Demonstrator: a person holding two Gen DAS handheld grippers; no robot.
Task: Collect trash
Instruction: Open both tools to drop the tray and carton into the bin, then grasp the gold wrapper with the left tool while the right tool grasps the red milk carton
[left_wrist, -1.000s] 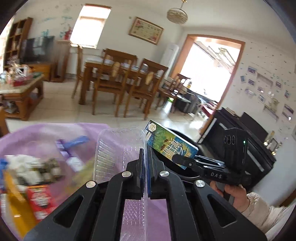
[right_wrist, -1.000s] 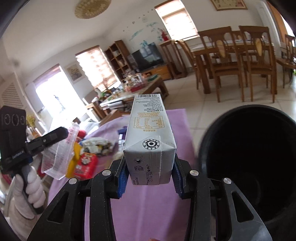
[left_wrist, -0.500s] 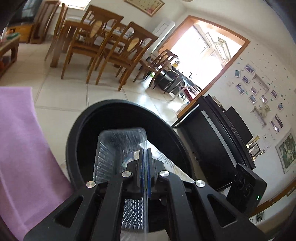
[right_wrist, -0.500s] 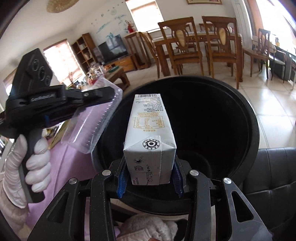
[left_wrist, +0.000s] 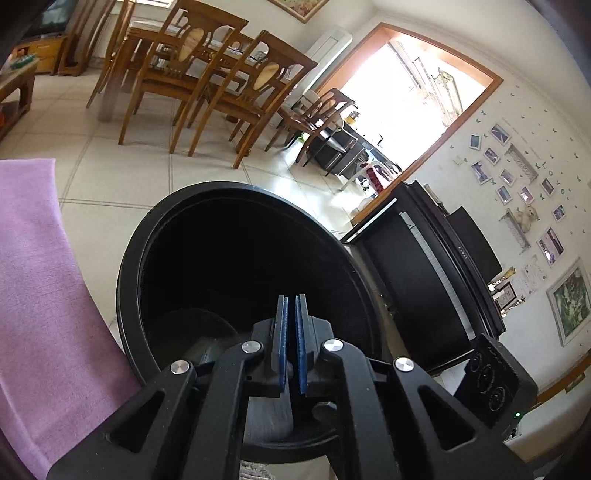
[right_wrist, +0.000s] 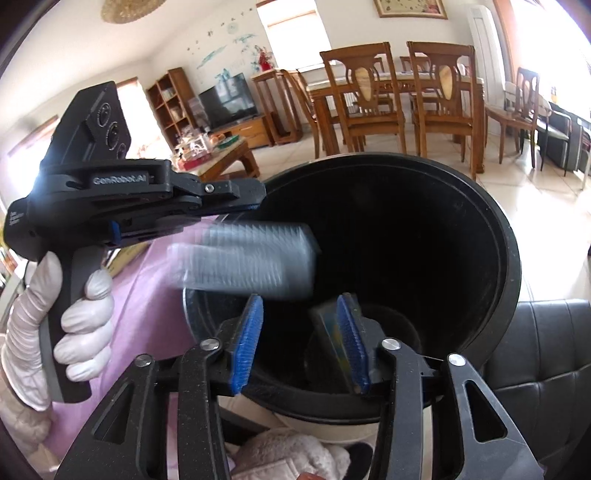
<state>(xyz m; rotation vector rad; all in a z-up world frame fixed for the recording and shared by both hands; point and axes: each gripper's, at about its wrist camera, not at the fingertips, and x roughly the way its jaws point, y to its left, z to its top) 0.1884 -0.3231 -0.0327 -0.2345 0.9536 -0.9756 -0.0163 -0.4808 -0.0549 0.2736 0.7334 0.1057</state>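
A black round trash bin (left_wrist: 236, 206) (right_wrist: 491, 236) fills the middle of both views. My left gripper (left_wrist: 291, 299) hangs over its mouth, jaws slightly apart and empty. In the right wrist view the left gripper (right_wrist: 255, 195) is above a blurred clear plastic tray (right_wrist: 251, 262) that is falling free into the bin. My right gripper (right_wrist: 301, 306) is open and empty over the bin. The milk carton (right_wrist: 328, 332) lies inside the bin, partly hidden behind the right finger.
A purple tablecloth (left_wrist: 33, 288) (right_wrist: 147, 291) borders the bin on the left. A black piano (left_wrist: 436, 266) stands to the right. Wooden dining chairs (left_wrist: 207, 77) and a table stand on the tiled floor beyond. A black leather seat (right_wrist: 546, 350) is at lower right.
Both grippers moved from the table to over the bin. The right gripper opened and dropped the milk carton in. The left gripper let go of the clear tray, which is falling.
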